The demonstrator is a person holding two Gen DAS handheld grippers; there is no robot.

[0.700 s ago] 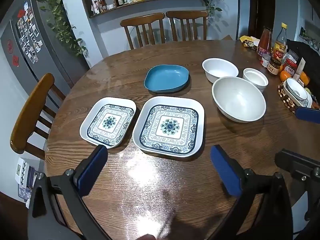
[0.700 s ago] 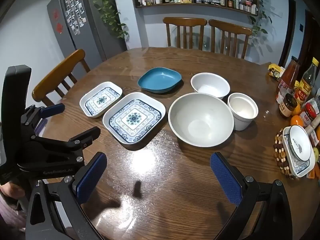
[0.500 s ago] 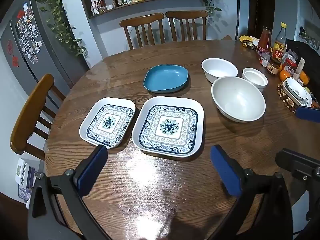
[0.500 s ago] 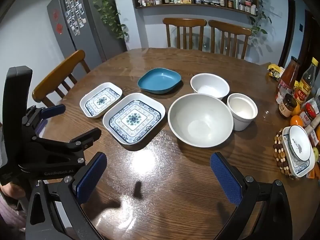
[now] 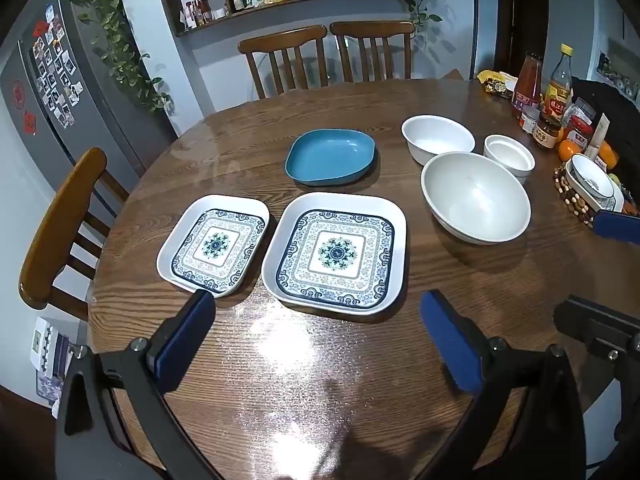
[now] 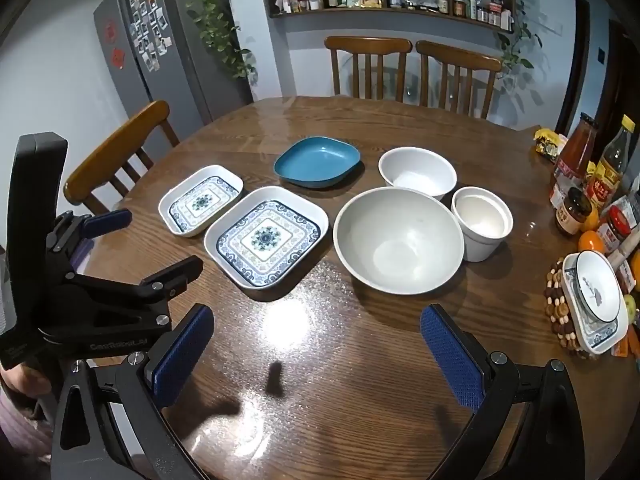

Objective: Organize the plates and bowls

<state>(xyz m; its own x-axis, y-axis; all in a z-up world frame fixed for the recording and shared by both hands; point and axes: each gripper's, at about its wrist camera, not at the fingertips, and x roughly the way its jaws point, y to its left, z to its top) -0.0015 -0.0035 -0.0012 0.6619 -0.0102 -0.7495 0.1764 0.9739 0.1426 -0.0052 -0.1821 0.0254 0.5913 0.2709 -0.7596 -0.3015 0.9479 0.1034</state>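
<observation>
Although both views sit a touch differently than a moment ago, nothing on the table [image 5: 248,364] has shifted: every dish lies where it lay, and neither tool has closed in on one. By my reading the sorting has not begun, and this is still the pause before a first reach.

The left gripper [image 5: 316,334] hangs over the near edge with its jaws wide apart and empty; the right gripper [image 6: 316,340] likewise, jaws spread, nothing between them.

Taking the large patterned plate [image 5: 338,252] as the landmark: it is a rounded square, glossy white with a blue ornamental border and central medallion. Just beside it on the left lies the small patterned plate [image 5: 214,246], same design, more oblong. Behind it sits the blue plate [image 5: 330,156], matte teal, shallow, with softly pointed corners. To its right stands the large white bowl [image 5: 476,198], round, deep and smooth; beyond that are the medium white bowl [image 5: 438,138] and the straight-walled small white bowl [image 5: 509,153], nearly touching the large one. The tabletop is dark, grained wood under a shiny clear cover that throws back the lamp.
</observation>
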